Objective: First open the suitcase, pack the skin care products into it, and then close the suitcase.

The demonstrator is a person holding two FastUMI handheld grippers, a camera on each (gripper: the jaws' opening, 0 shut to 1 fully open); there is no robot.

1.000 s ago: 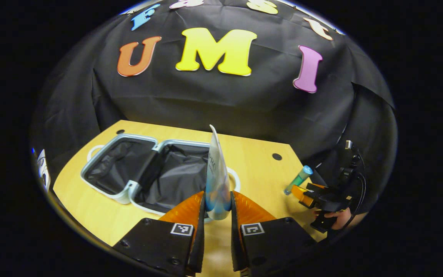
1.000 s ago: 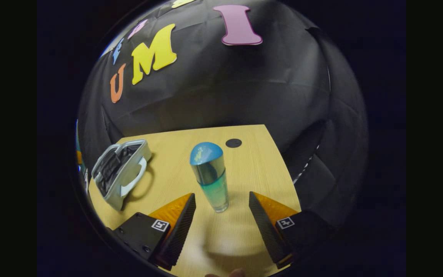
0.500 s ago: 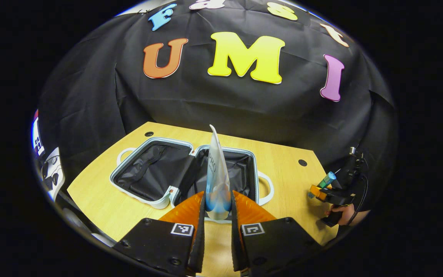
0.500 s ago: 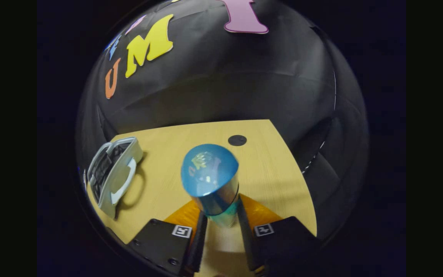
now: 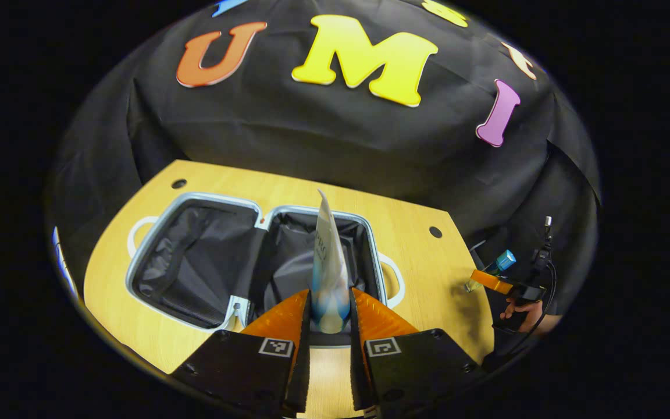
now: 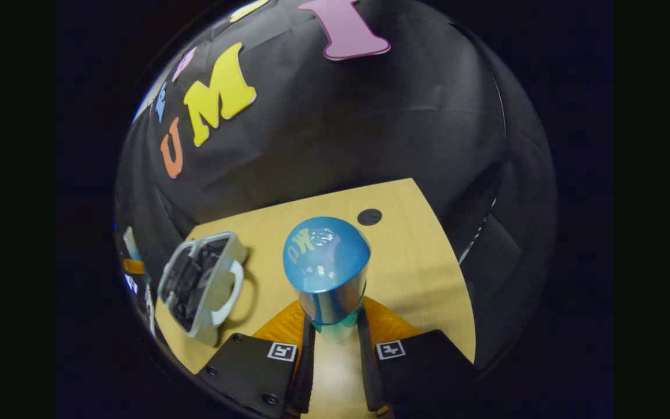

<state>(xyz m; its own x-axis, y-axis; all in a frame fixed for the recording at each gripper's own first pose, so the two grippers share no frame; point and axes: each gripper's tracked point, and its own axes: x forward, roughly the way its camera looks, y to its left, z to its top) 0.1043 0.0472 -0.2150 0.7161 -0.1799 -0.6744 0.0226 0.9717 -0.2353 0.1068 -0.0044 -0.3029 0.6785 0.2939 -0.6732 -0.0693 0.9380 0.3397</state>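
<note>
My left tongs (image 5: 330,311) pinching tube (image 5: 328,262) upright, open suitcase (image 5: 253,259) just ahead, ready for drop. My right tongs (image 6: 333,340) clamped on bottle (image 6: 327,273), lifted off counter (image 6: 422,262); suitcase far left.

Both grippers advanced with their loads

In the left gripper view the suitcase (image 5: 253,262) grew and slid from the left of the frame toward the centre, so the tube (image 5: 328,273) pinched in the left gripper (image 5: 329,314) came to stand over its right-hand compartment instead of beside the rim. A second ago the right gripper (image 6: 335,343) stood open around the bottle (image 6: 326,273) on the table (image 6: 416,273); it then closed on the bottle, whose blue cap swelled toward the middle of the right gripper view.
</note>
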